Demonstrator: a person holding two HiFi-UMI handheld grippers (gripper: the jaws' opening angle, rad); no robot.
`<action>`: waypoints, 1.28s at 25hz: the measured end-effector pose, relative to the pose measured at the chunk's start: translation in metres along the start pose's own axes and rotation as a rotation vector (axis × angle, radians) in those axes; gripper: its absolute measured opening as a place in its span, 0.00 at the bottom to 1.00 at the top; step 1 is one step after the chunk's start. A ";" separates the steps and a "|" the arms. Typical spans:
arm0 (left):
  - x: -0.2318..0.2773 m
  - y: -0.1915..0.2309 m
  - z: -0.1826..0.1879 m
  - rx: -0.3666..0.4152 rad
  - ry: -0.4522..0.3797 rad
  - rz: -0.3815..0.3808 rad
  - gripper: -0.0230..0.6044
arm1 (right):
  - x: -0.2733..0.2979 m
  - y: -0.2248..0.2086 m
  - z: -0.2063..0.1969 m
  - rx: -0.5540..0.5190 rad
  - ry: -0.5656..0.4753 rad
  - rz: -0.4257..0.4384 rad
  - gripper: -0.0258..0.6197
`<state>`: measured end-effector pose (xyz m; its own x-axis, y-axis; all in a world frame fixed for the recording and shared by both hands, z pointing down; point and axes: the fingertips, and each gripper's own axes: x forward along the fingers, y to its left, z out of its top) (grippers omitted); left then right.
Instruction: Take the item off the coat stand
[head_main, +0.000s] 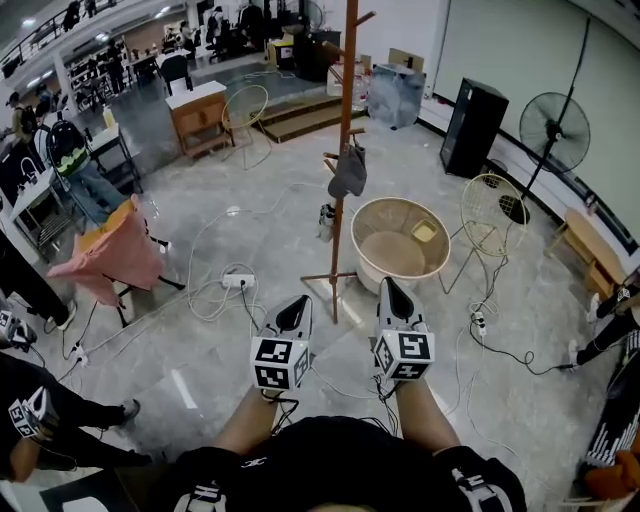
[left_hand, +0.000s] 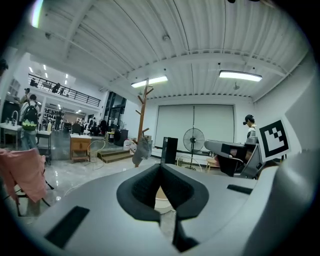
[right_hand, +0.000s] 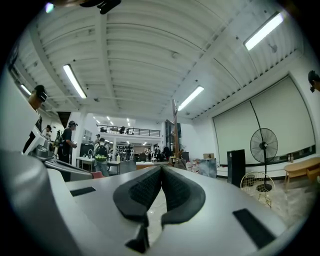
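A tall wooden coat stand (head_main: 346, 120) rises from the grey floor ahead of me. A grey cloth item (head_main: 349, 172) hangs from one of its lower pegs. In the left gripper view the stand (left_hand: 143, 112) and the grey item (left_hand: 142, 149) show small and far off, beyond the jaws. The right gripper view shows the stand (right_hand: 175, 131) only as a thin pole in the distance. My left gripper (head_main: 299, 301) and right gripper (head_main: 387, 284) are held side by side low in front of me, well short of the stand. Both are shut and hold nothing.
A round wicker basket (head_main: 400, 245) stands just right of the stand's foot. Wire chairs (head_main: 495, 215), a black speaker (head_main: 472, 125) and a floor fan (head_main: 555, 130) are to the right. A pink cloth (head_main: 110, 255) drapes a chair at left. Cables and a power strip (head_main: 238, 281) lie on the floor.
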<state>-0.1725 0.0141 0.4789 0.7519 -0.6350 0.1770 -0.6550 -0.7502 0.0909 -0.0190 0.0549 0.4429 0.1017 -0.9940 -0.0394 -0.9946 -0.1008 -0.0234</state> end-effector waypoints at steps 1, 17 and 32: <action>0.001 0.004 -0.002 0.001 0.002 -0.007 0.06 | 0.002 0.002 -0.002 0.000 -0.001 -0.007 0.06; 0.069 0.058 -0.010 0.020 0.047 -0.049 0.06 | 0.079 -0.008 -0.027 0.033 0.012 -0.063 0.06; 0.296 0.089 0.045 0.027 0.049 0.057 0.06 | 0.287 -0.139 -0.029 0.050 0.021 0.069 0.06</action>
<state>-0.0048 -0.2486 0.4949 0.7082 -0.6678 0.2290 -0.6941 -0.7180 0.0528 0.1477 -0.2176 0.4634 0.0319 -0.9993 -0.0219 -0.9970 -0.0303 -0.0709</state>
